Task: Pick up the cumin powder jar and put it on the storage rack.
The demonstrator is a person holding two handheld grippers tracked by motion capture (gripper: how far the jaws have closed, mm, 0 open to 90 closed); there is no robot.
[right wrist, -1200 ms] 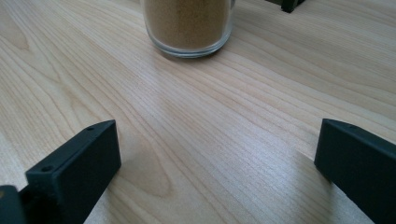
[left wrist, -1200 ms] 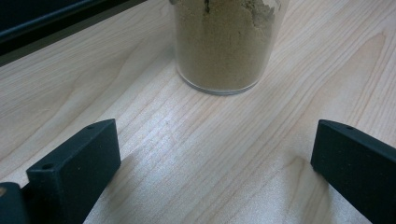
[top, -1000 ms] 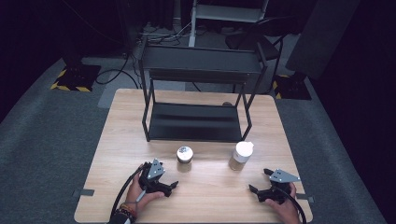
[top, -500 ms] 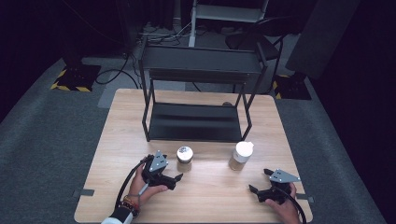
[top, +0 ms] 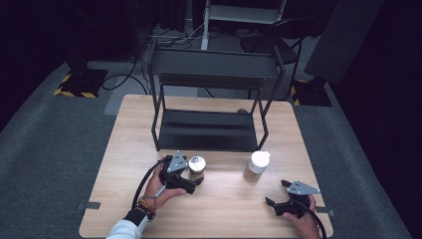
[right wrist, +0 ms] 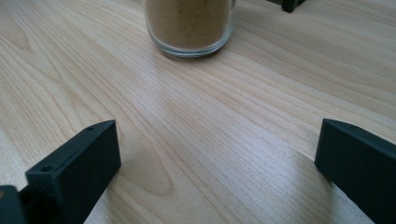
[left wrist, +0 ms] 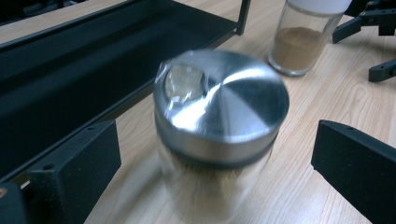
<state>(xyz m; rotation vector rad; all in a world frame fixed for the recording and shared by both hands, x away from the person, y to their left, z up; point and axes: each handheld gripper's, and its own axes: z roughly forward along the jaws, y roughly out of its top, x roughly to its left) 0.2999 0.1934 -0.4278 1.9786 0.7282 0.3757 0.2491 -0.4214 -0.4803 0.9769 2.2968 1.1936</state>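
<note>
We have the left hand-held gripper [left wrist: 212, 186] wide open around the steel-lidded glass jar [left wrist: 217, 135], which stands on the surface [top: 224, 209] just before the black two-tier rack [top: 209, 129]. We should centre its jaws on the glass below the lid, then close squarely. The right hand-held gripper [right wrist: 215, 172], open and empty, faces the white-capped spice jar [top: 257, 166]. The rack's lower edge crowds our left jaw.

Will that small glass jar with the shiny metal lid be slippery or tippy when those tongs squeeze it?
The small glass jar with the shiny metal lid probably feels slick, since its wall is smooth. Its squat shape likely resists tipping. Being glass, it may break if dropped.
</note>
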